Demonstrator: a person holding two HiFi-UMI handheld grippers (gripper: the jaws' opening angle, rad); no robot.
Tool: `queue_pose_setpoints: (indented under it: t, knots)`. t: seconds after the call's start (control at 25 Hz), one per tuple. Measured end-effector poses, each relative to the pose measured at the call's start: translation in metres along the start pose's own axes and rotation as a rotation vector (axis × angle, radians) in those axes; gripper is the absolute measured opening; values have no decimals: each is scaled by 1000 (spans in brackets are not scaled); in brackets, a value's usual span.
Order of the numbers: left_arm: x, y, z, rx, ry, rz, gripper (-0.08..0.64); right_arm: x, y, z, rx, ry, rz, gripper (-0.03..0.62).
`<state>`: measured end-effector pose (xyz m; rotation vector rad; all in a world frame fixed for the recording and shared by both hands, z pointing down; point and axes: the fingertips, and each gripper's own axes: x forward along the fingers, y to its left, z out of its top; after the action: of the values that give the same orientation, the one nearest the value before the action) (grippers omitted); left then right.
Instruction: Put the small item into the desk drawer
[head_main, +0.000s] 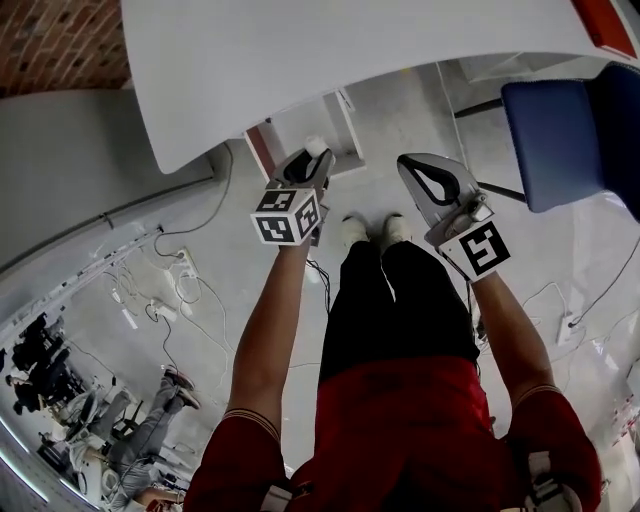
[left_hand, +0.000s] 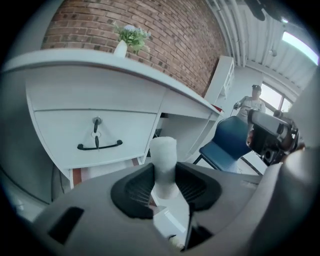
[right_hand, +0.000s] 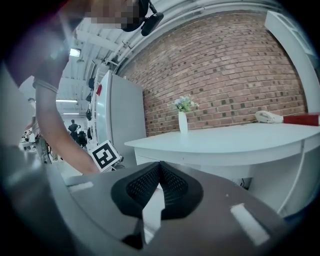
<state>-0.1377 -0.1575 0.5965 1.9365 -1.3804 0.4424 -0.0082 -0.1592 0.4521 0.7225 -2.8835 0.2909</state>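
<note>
Pickup done, stowing not begun. Found desk drawer (left_hand: 90, 135) at left fully shut, black handle (left_hand: 100, 146) untouched; needed opening first. Clamped small white cylinder (left_hand: 164, 155) upright btwn ribbed pads (left_hand: 132, 189) of left gripper (left_hand: 164, 172), approx top half sticking out past tips, well apart from drawer front. Had right gripper (right_hand: 160, 167) w/ jaws closed tip to tip on nothing, likely free for handle.

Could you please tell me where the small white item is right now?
The small white cylinder is clamped by the left gripper, left of centre in the head view, in front of the closed desk drawer.
</note>
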Motion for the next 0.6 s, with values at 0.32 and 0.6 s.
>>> queue_pose_setpoints:
  t: [0.32, 0.6]
  knots:
    - [58, 43, -45, -50, 113, 8, 135, 35, -16, -63, 16, 27, -23, 6]
    - [111, 78, -75, -65, 218, 18, 136, 51, -38, -108, 3, 76, -38, 6]
